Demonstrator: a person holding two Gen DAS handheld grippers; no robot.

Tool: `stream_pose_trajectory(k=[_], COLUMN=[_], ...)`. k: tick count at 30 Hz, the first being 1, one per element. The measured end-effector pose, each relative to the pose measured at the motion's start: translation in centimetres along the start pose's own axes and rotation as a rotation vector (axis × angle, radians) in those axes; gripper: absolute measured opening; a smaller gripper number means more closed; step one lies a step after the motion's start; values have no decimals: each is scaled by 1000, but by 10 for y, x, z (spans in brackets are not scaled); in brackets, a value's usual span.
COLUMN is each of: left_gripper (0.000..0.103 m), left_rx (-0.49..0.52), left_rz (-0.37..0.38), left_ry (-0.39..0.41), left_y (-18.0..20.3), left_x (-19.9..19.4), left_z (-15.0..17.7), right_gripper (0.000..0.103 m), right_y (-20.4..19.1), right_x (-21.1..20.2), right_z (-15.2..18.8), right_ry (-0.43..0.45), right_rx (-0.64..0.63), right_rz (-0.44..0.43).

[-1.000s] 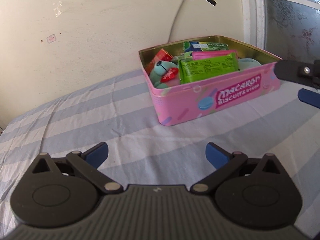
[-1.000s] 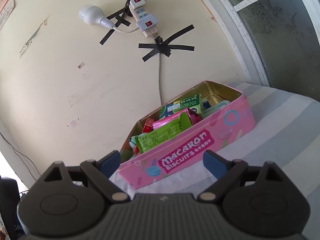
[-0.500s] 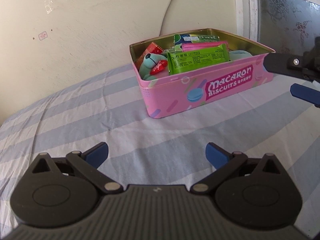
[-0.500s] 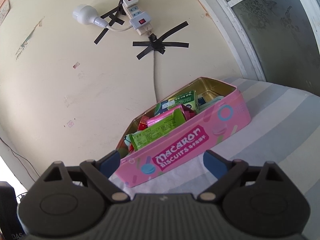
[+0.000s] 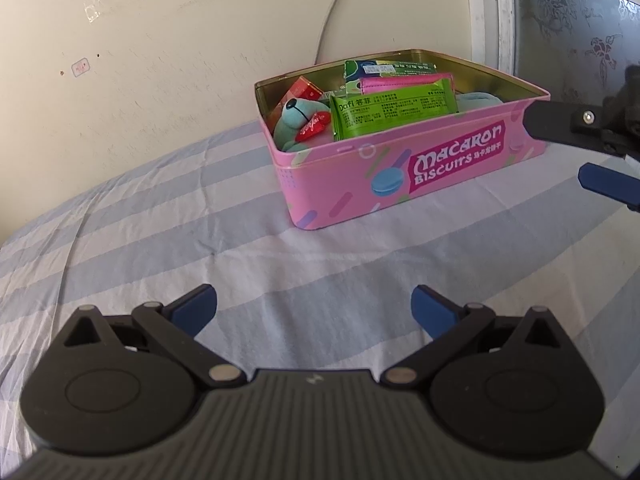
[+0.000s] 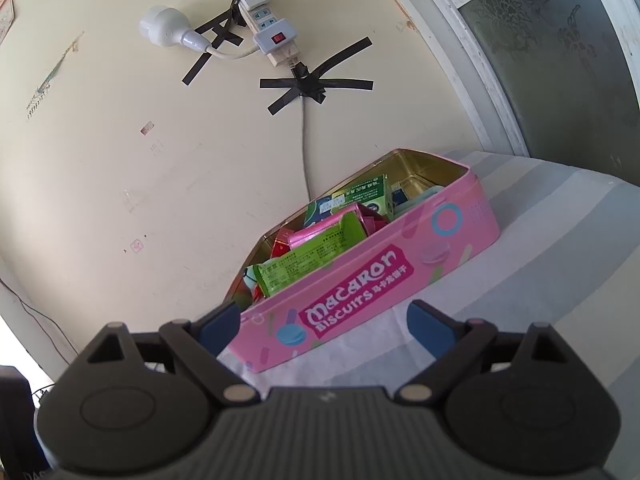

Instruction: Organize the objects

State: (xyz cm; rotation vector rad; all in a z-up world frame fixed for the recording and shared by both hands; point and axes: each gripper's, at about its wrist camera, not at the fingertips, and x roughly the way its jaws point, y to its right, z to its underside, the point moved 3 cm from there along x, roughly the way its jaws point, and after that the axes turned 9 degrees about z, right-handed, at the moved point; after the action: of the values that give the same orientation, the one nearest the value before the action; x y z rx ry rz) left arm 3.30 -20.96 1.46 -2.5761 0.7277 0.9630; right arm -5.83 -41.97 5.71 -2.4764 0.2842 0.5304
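Note:
A pink "Macaron Biscuits" tin (image 5: 400, 168) (image 6: 360, 300) stands open on the striped sheet near the wall. Inside lie a green snack packet (image 5: 394, 110) (image 6: 308, 258), a pink packet (image 5: 396, 81), a teal plush bear with a red heart (image 5: 298, 120), a red box (image 5: 302, 90) and a green carton (image 5: 384, 68) (image 6: 360, 196). My left gripper (image 5: 314, 310) hovers open over bare sheet, well short of the tin. My right gripper (image 6: 322, 322) is open and empty, close in front of the tin's long side; its fingers (image 5: 600, 178) show at the right edge of the left wrist view.
Blue and white striped bedsheet (image 5: 200, 220) covers the surface. A cream wall (image 6: 160, 160) rises right behind the tin, with a power strip (image 6: 266, 24), a white plug and black tape. A window frame (image 6: 480, 80) with frosted glass stands to the right.
The tin has shifted slightly left and lower in both views as the cameras tilted a little. Both grippers stay open and empty.

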Motion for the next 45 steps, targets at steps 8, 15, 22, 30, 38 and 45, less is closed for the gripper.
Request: stream_pose_trajectory(k=[8, 15, 22, 30, 38, 45], left_gripper=[103, 103, 103, 103, 103, 103], left_rx=[4, 11, 13, 12, 11, 12], left_rz=[1, 10, 16, 21, 25, 28], left_ry=[-4, -9, -22, -39, -50, -53], left_y=[1, 1, 2, 1, 1, 2], left_x=[2, 3, 5, 9, 11, 12], left_z=[1, 2, 4, 6, 6, 6], right_gripper=[94, 94, 94, 94, 94, 94], right_y=[0, 1, 2, 3, 3, 4], right_x=[2, 3, 3, 3, 3, 5], right_z=[1, 3, 4, 4, 4, 6], right_ry=[-1, -4, -4, -4, -4, -7], right_rx=[2, 6, 9, 11, 12, 15], right_rz=[3, 7, 8, 9, 9, 12])
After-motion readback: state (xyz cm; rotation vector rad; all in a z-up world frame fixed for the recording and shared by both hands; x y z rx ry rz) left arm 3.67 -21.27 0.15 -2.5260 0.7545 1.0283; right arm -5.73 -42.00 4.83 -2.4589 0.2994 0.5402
